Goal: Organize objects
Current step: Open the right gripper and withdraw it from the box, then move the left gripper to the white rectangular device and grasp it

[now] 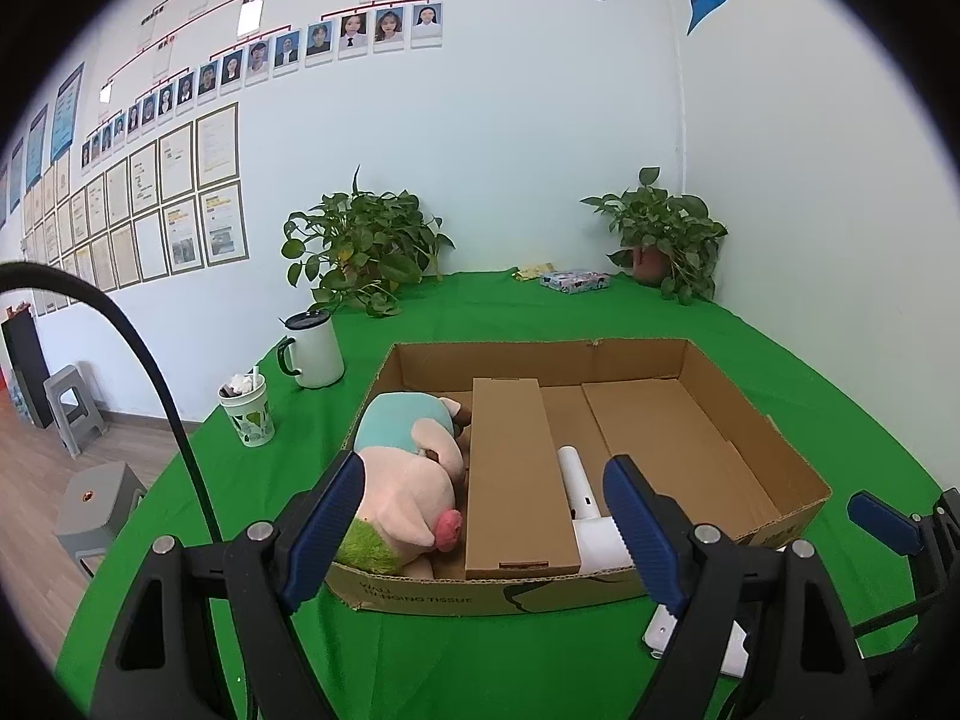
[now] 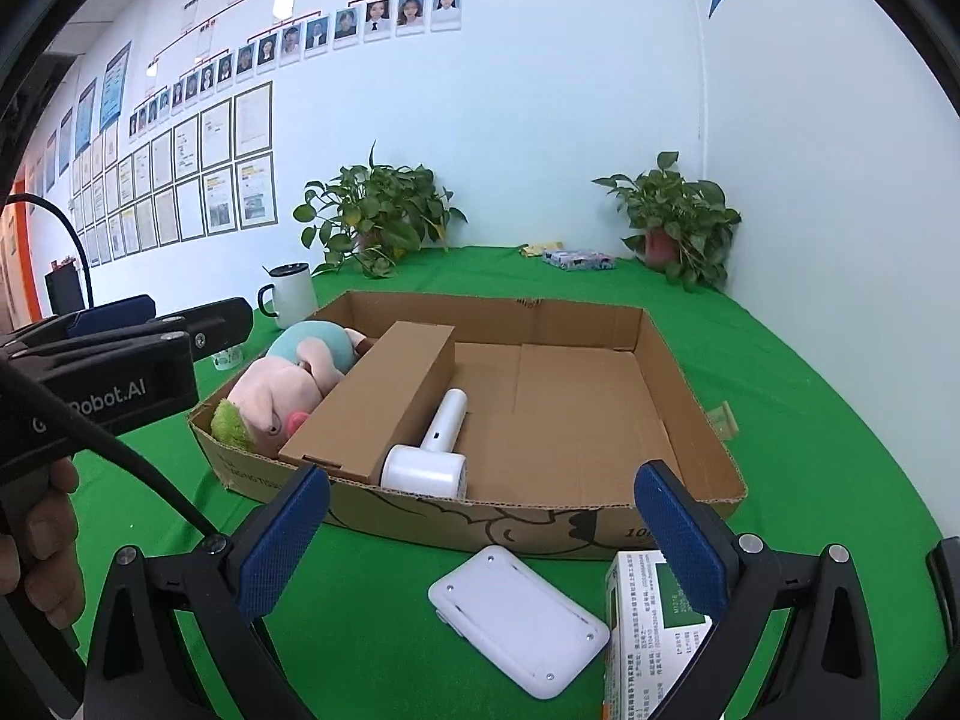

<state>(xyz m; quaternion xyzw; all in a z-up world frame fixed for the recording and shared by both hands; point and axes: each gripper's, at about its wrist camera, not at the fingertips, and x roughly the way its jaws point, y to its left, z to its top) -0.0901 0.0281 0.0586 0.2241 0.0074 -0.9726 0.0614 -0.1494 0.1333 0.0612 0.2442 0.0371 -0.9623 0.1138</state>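
Ribbed blue pads line the black plastic fingers of the right gripper [image 2: 480,534] at the bottom of its own view; the jaws stand spread, pinching nothing. Between them on the green cloth [image 2: 372,612] lies a flat white rounded-corner device [image 2: 519,618] with small screws at its corners. Just right of it, partly behind the right finger, stands a white and green printed carton [image 2: 651,618].

At the bottom of the left wrist view the left gripper [image 1: 489,528] shows the same textured blue pads, jaws also wide apart and empty, framing the near wall of the cardboard tray [image 1: 798,480]. A hand [image 2: 42,540] grips that tool at the left edge of the right view.

Beyond the grippers, mid-frame, the shallow corrugated tray holds three things. A soft plush toy [image 1: 408,480], pink with a teal back and a fuzzy green patch, fills its left end. A long, closed brown cardboard box [image 1: 513,480] lies beside the toy. Right of that box rests a smooth white hair dryer [image 2: 435,450], barrel toward the near wall, handle pointing away. The tray's right half is bare cardboard.

Left of the tray stand a patterned cup [image 1: 247,414] and a white enamel-look mug [image 1: 315,351] with a dark lid. Along the far wall sit two leafy potted plants [image 1: 360,246] and a small printed packet [image 1: 575,281].
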